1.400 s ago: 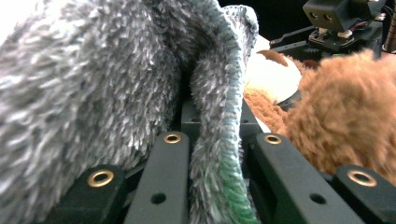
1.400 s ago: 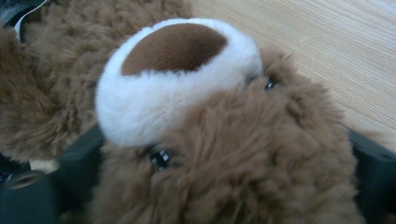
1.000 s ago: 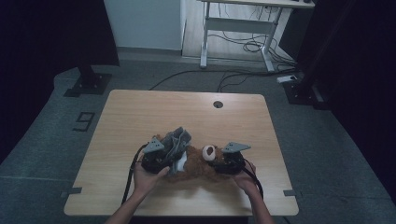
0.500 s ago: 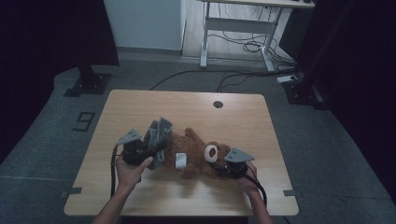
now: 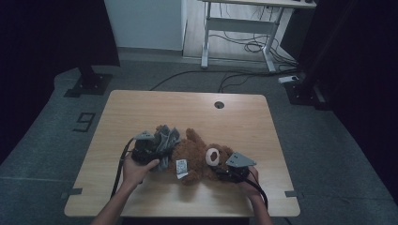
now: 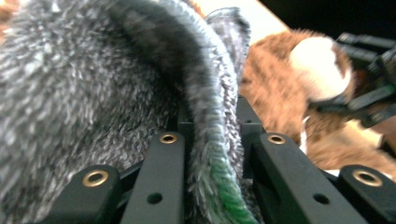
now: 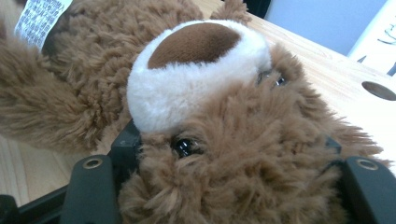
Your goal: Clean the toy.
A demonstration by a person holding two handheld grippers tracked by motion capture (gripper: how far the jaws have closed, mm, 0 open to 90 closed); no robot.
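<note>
— While the left gripper [image 5: 157, 153] has its jaws nipped tight on the hem of the grey knitted fleece garment [image 6: 140, 84], I'm keeping the right gripper [image 5: 220, 169] down at the head of the shaggy brown teddy bear [image 5: 199, 157]. You can see the green stitched edge [image 6: 224, 186] running between the left jaws.

— And the right one, is it gripping?

— Its jaws have just been opening, and they stand about half wide with the bear's head [image 7: 233, 154] between them. The fur hides the pads, so whether they press or only cradle it, I cannot tell. My guess is that they pin the toy so that it doesn't slide when the garment is pulled.

— Where does the bear lie?

— On its back on the pale wooden table [image 5: 141, 108], near the front edge, head toward my right hand, cream muzzle [image 5: 212, 155] up. The grey garment is bunched at the opposite end, touching the bear's body. A white printed label [image 5: 181, 165] sticks out at its side.

— Any boxes or bins to mind?

— None on the table that I can see; only a round cable hole [image 5: 219, 104] toward the far edge.
</note>
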